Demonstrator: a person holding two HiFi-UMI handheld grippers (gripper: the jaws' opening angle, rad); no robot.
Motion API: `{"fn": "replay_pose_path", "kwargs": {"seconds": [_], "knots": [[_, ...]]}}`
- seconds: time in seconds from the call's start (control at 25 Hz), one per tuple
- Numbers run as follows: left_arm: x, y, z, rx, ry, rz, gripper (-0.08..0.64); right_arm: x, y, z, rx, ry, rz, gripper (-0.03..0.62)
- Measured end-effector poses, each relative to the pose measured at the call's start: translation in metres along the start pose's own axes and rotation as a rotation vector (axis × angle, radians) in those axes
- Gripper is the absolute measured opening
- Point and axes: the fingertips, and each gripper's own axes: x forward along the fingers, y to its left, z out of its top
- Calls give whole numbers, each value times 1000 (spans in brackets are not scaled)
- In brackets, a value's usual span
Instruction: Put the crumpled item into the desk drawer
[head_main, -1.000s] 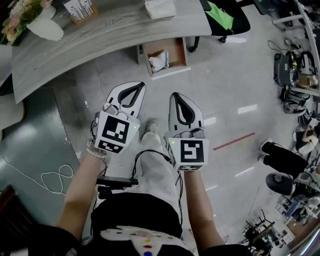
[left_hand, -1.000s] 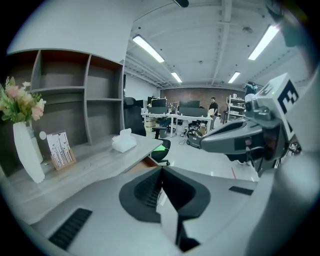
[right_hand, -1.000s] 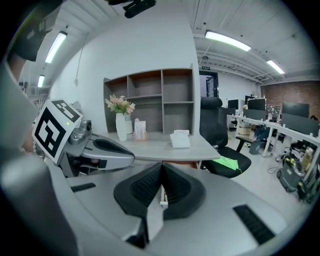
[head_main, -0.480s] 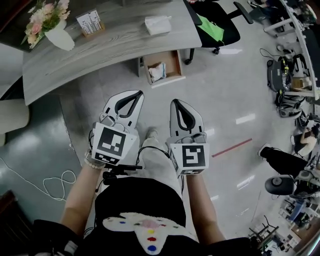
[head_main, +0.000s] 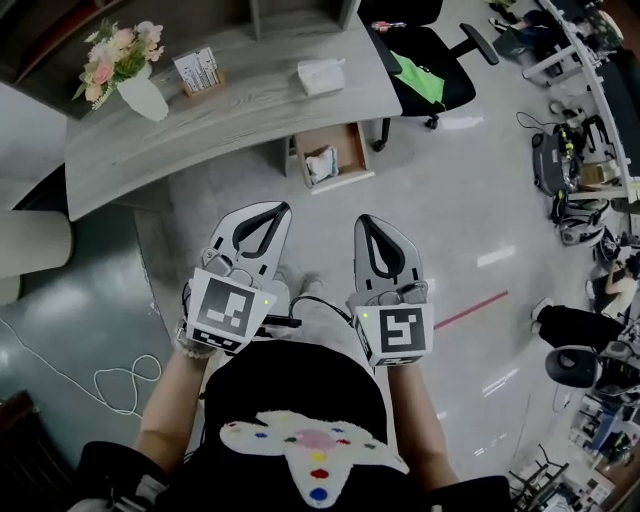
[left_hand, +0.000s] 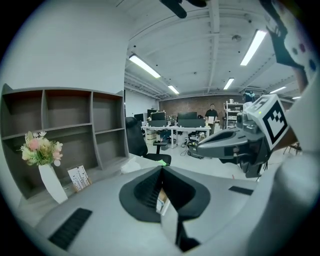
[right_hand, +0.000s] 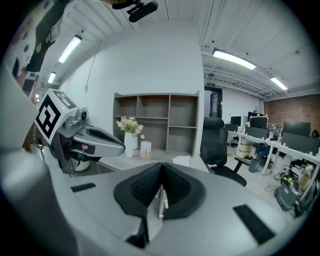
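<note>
The head view has drawn back from the floor. The surface (head_main: 250, 110) shows much more of its curved top. The vase (head_main: 143, 98) and its flowers (head_main: 120, 50), cut by the picture's edge a second ago, now stand fully in view. The open drawer (head_main: 350, 150) with the crumpled item (head_main: 320, 163) has slid down from the top edge and looks smaller. The left hand-held gripper (head_main: 264, 210) and right hand-held gripper (head_main: 375, 221) now sit lower in the picture, closer to the person's body. The light trouser leg (head_main: 322, 316) that stretched between them is almost covered by the black top (head_main: 295, 385), whose white patch (head_main: 315, 452) shows more fully. The black office chair (head_main: 425, 70) has come wholly into view.
</note>
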Motion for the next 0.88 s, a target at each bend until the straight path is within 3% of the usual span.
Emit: {"fn": "replay_pose_path", "kwargs": {"seconds": [0.88], "knots": [[-21, -6, 20, -20, -49, -3, 12, -15, 7, 31, -23, -56, 5, 5]]}}
